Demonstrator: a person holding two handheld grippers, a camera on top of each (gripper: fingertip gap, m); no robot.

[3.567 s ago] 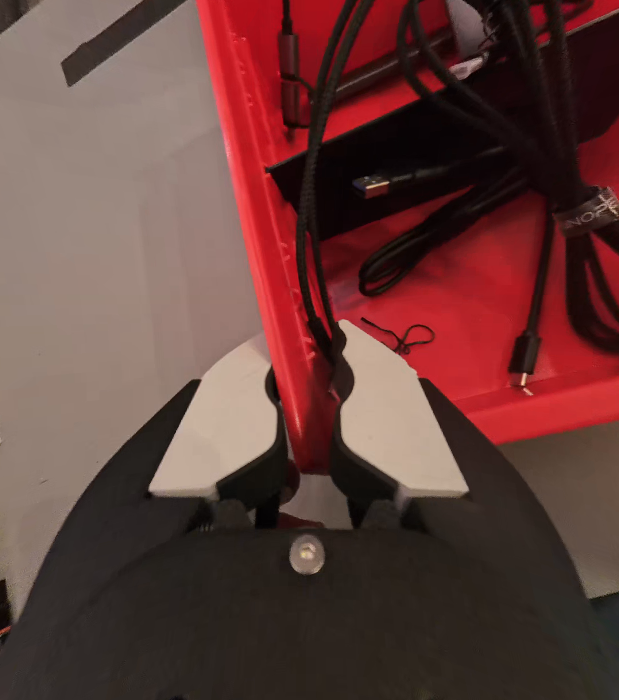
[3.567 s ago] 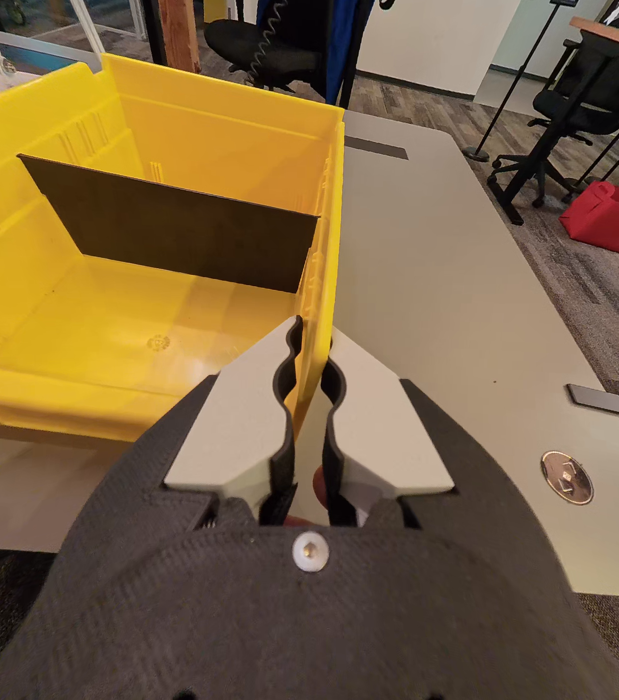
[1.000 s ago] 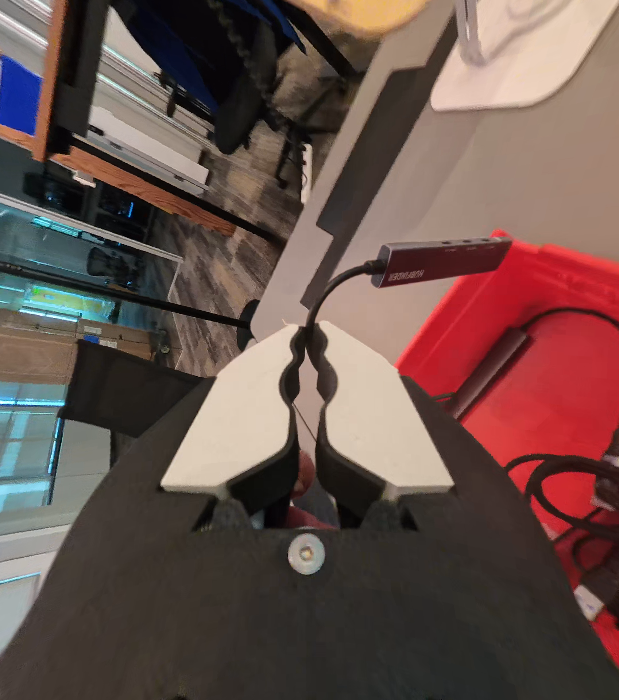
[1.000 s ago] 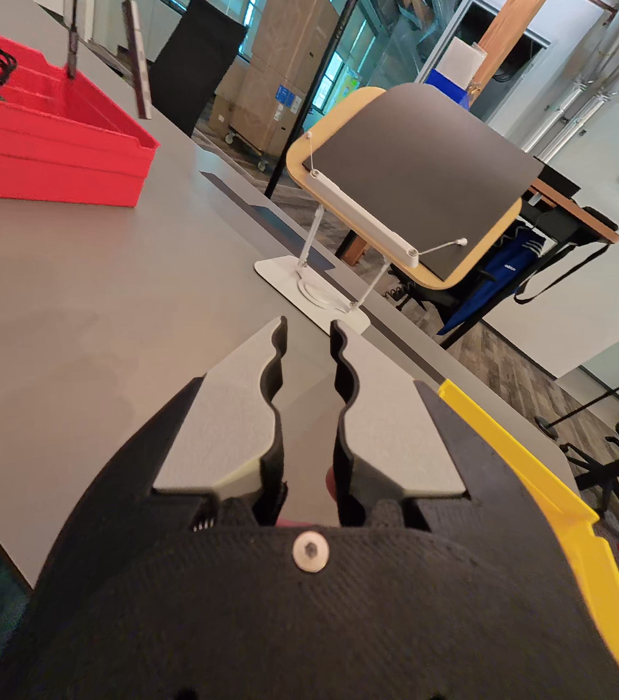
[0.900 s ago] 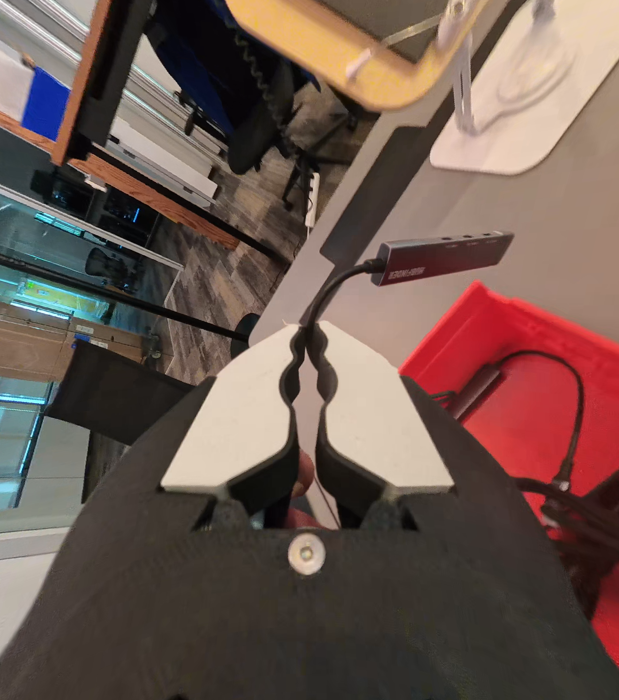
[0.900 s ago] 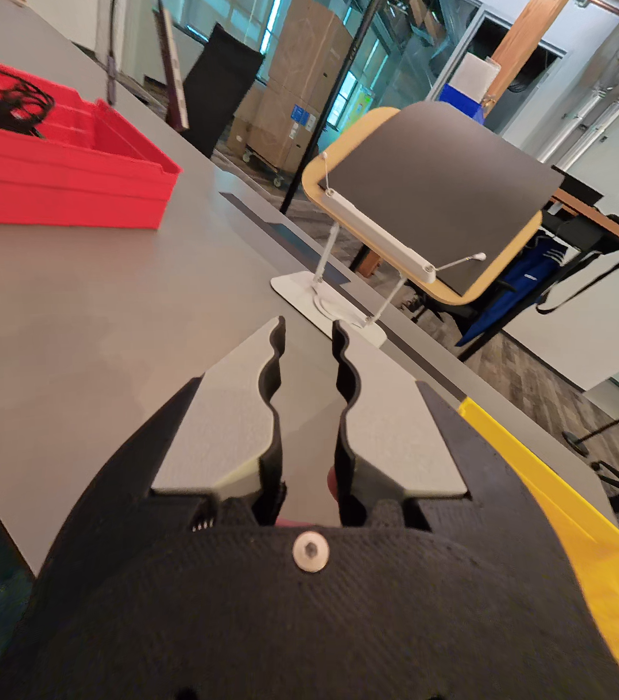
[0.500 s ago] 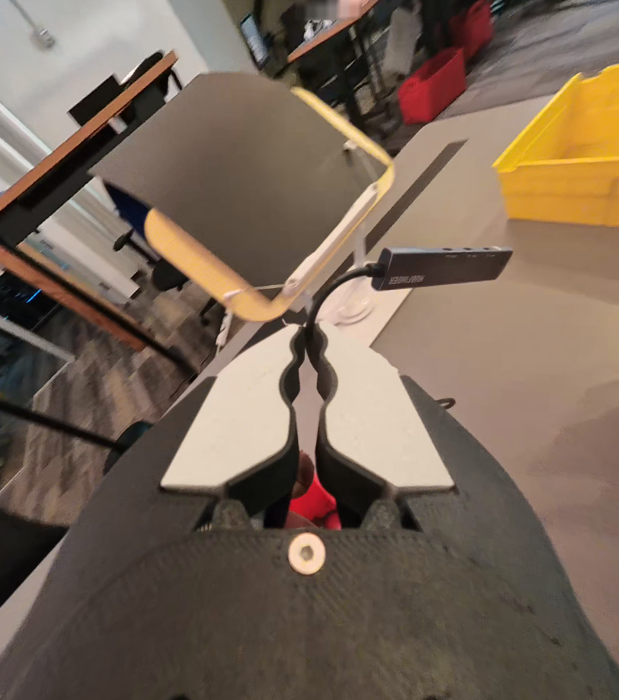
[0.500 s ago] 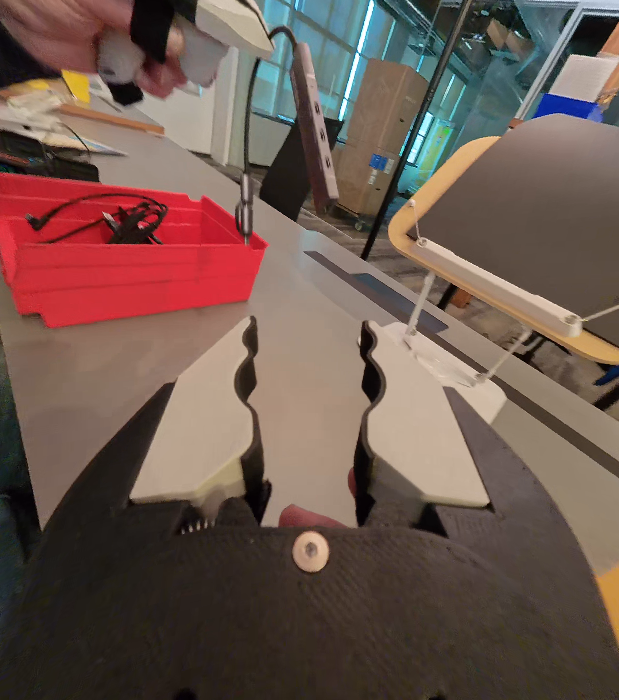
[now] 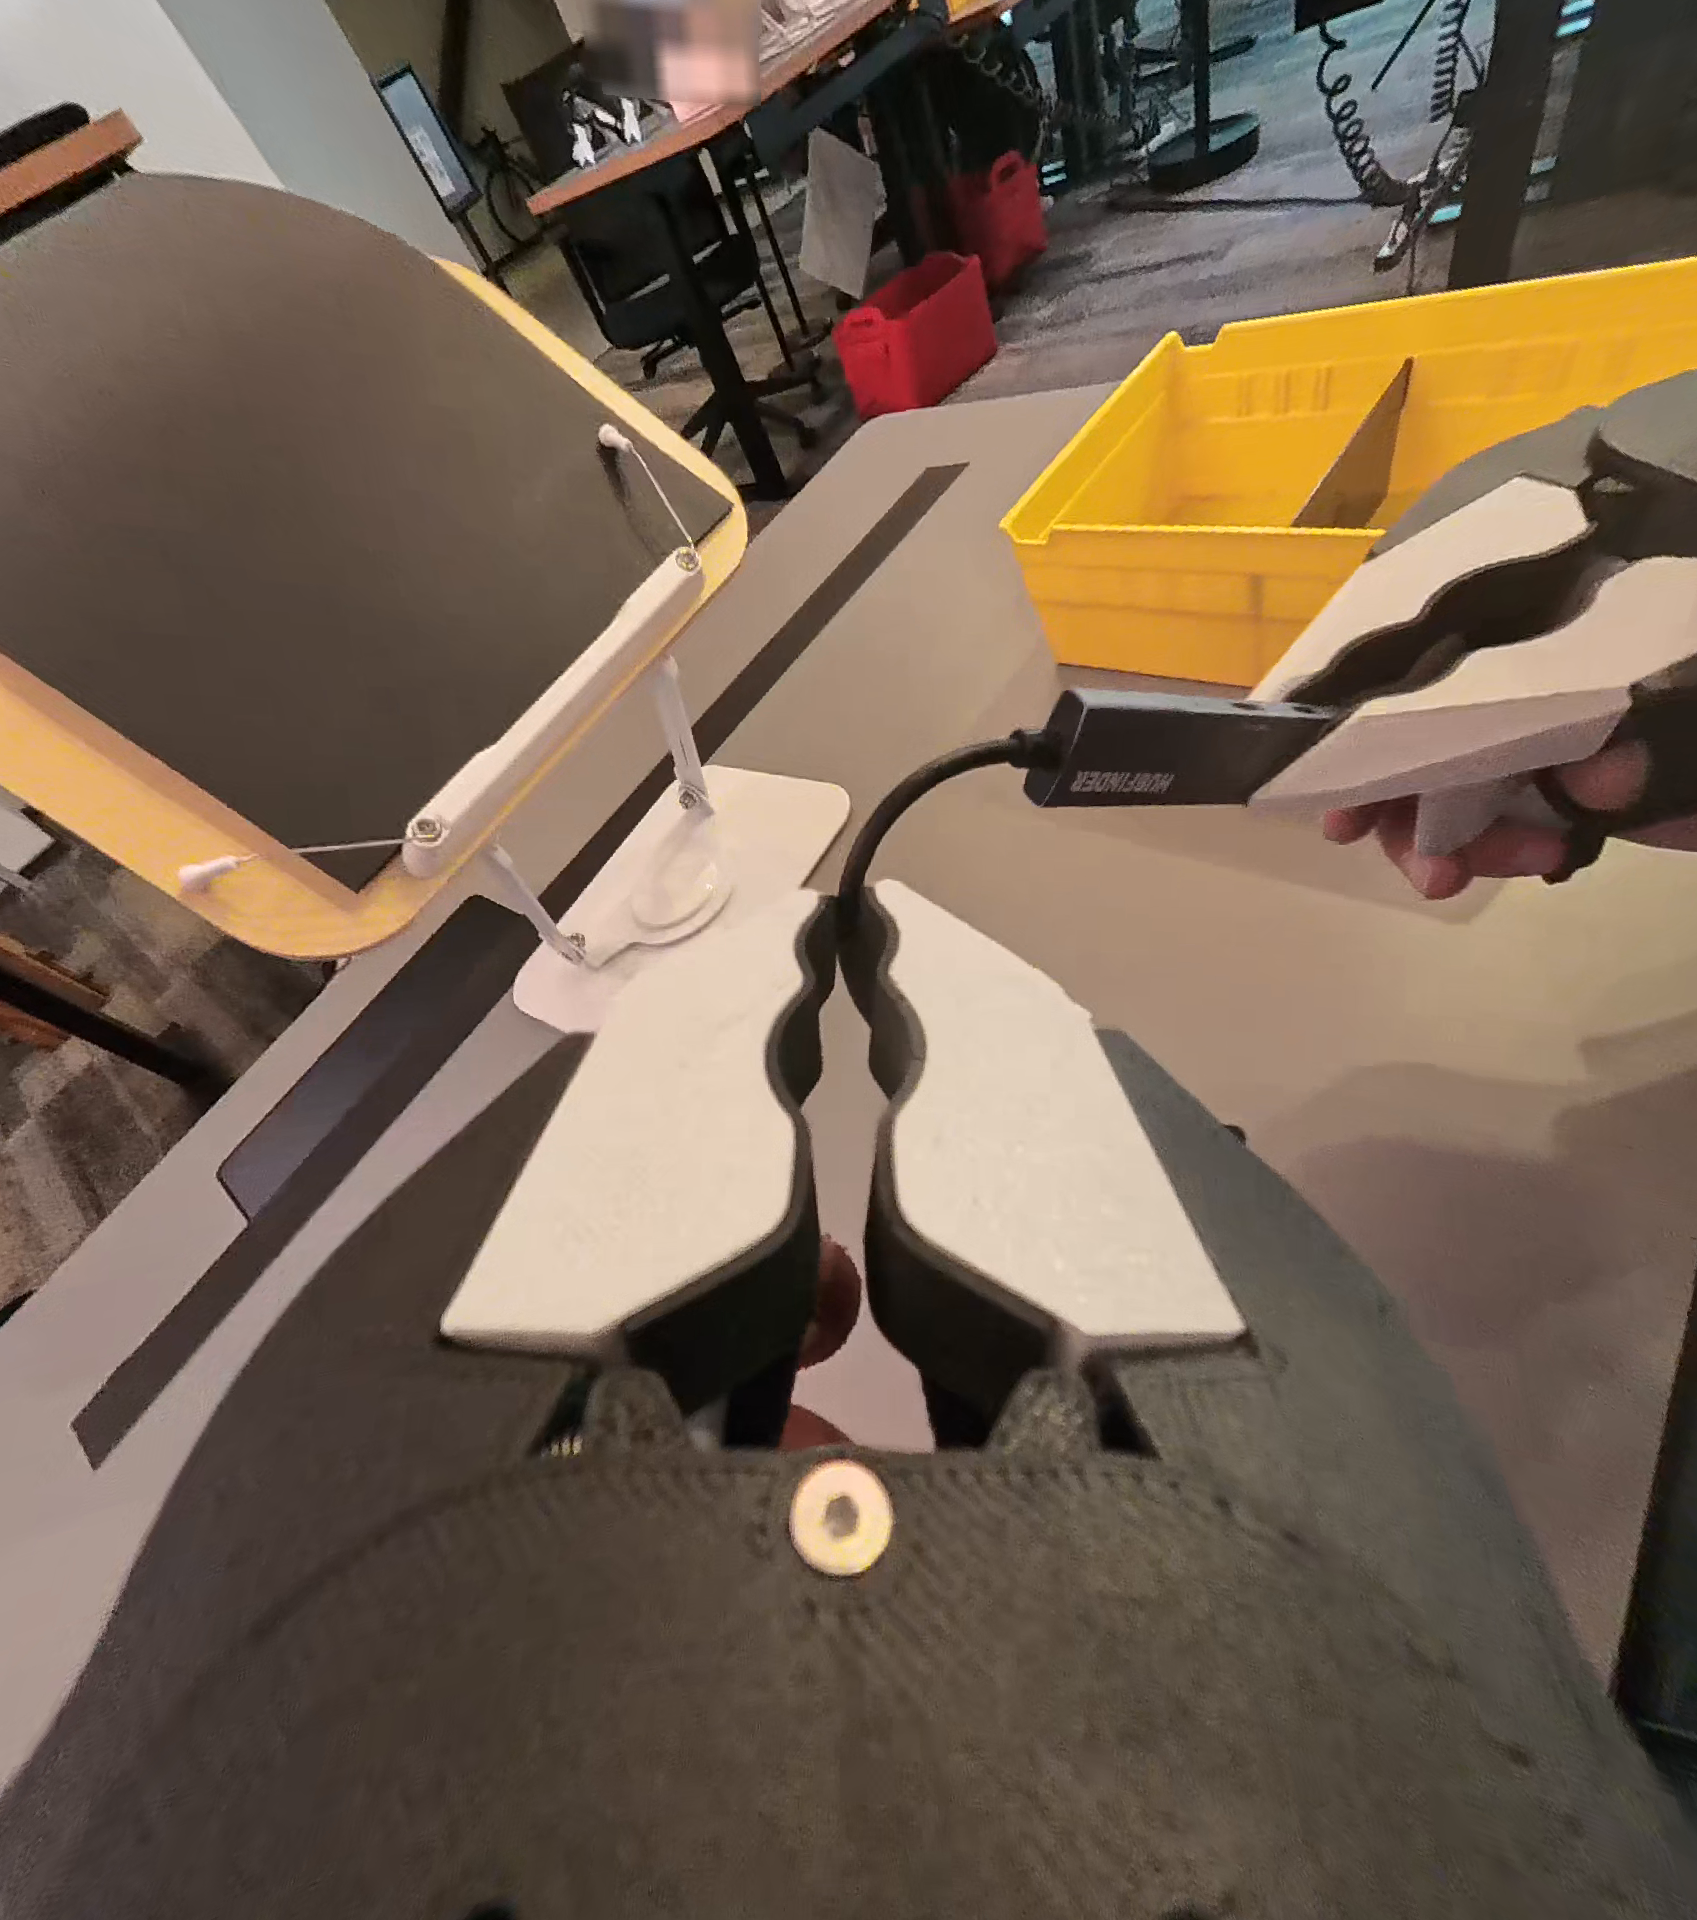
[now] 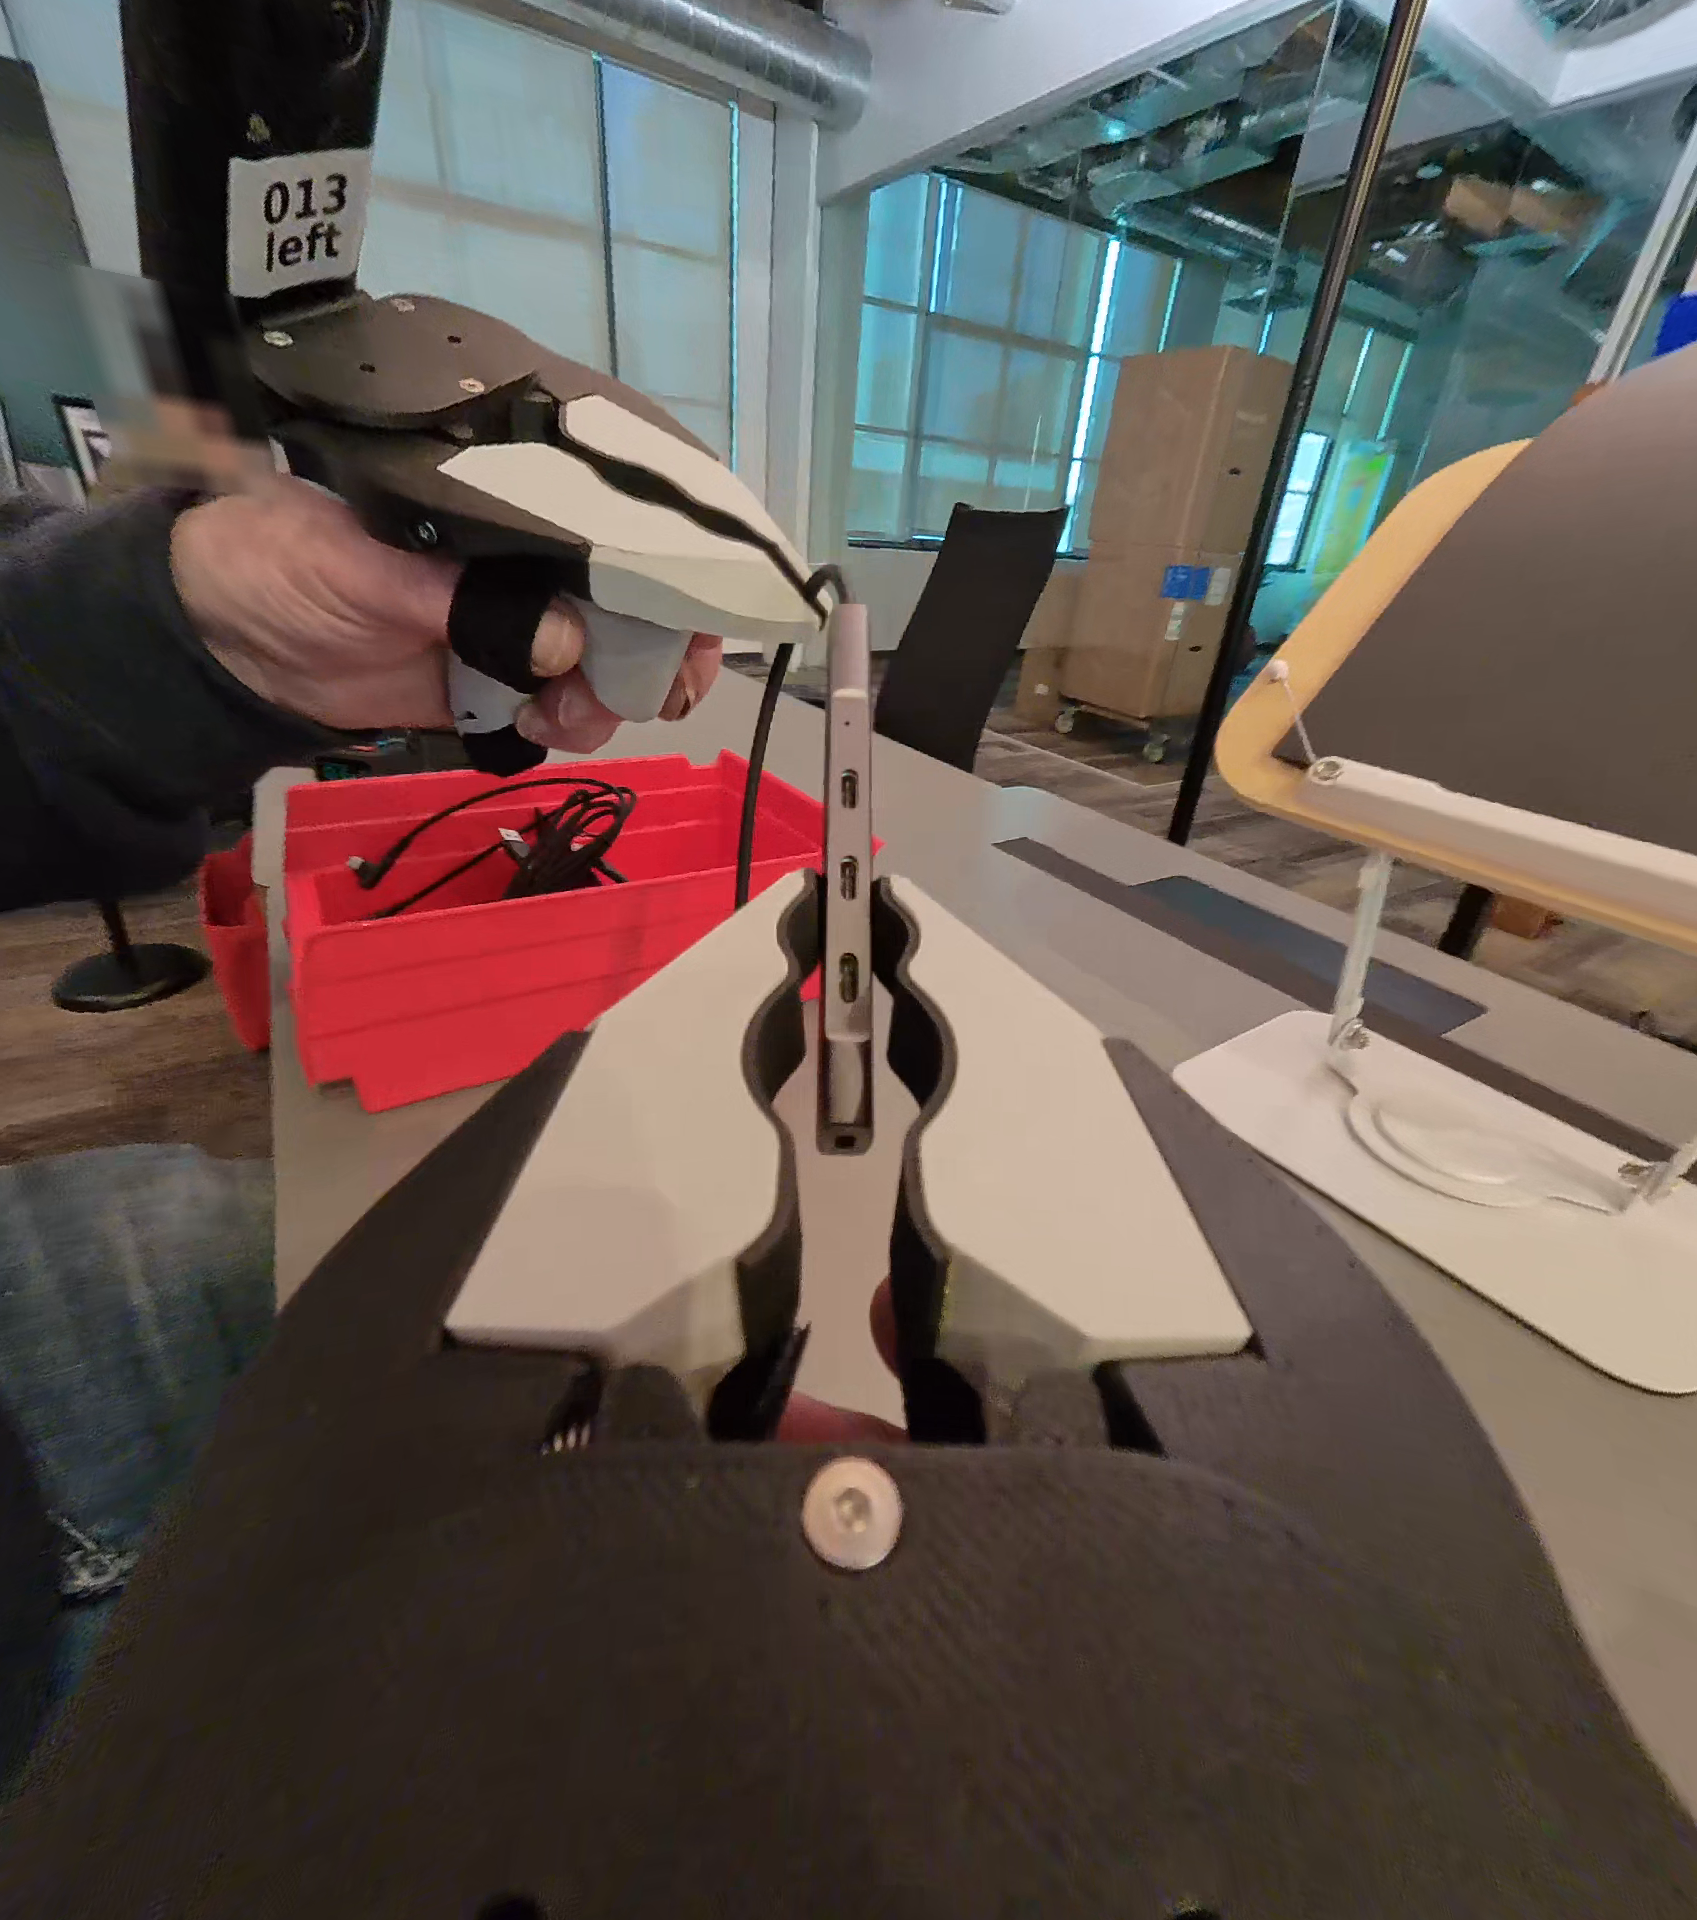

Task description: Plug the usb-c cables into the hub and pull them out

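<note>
The smooth grey tabletop [image 9: 1239, 1039] fills the middle of both views. In the left wrist view a yellow plastic bin [image 9: 1187, 561] sits at the upper right and a tilted dark board with a yellow rim on a white stand [image 9: 304, 499] at the upper left. In the right wrist view a red plastic bin holding tangled black cables [image 10: 511, 935] sits at centre left.

The left claw [image 9: 839, 920] is held level above the tabletop, its white fingers closed on the hub's thin black cord [image 9: 885, 831], which arches up to the right. In the right wrist view a bare hand in a dark sleeve [image 10: 304, 623] grips its handle at the upper left.

The right claw [image 10: 844, 914] reaches in from the right edge of the left wrist view, its fingers closed on the far end of the slim dark metal USB hub [image 9: 1156, 764], which hangs in the air between the two claws.
</note>
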